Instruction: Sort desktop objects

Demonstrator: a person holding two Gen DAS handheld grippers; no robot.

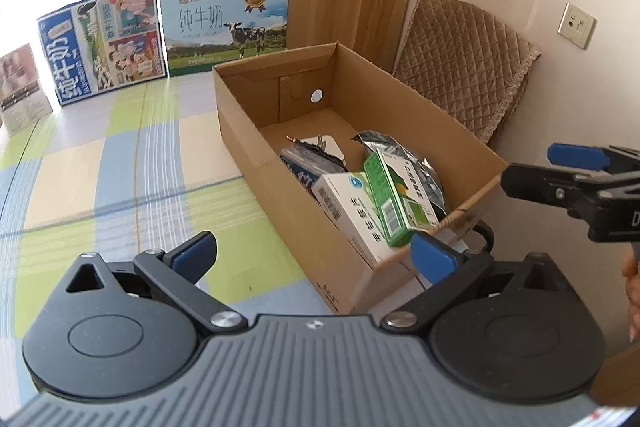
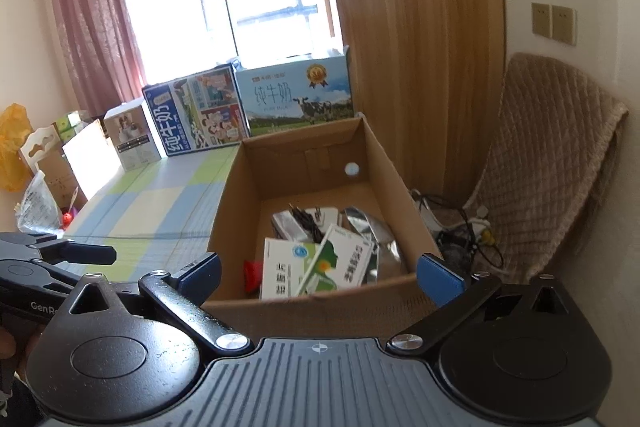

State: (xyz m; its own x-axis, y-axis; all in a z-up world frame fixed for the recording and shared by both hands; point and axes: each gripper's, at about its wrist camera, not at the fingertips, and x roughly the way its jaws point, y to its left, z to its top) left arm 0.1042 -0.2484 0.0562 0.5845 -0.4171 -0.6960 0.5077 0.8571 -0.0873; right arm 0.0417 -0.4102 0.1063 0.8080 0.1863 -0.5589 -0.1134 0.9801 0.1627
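Note:
An open cardboard box [image 1: 256, 131] stands on the checked tablecloth at the table's right side; it also shows in the right wrist view [image 2: 236, 203]. Inside lie a green medicine box [image 1: 396, 203], a white medicine box [image 1: 348, 203], a silver foil pouch [image 1: 420, 171] and a few other small items. My left gripper [image 1: 316, 255] is open and empty just before the box's near corner. My right gripper [image 2: 320, 277] is open and empty at the box's near wall. The right gripper also shows at the right edge of the left wrist view [image 1: 560, 171].
Two milk cartons [image 1: 104, 43] [image 1: 228, 23] stand at the table's far edge, with a small white box [image 1: 20, 87] to their left. A chair with a quilted brown cover [image 1: 468, 67] stands right of the table. Bags and boxes [image 2: 48, 163] crowd the far left.

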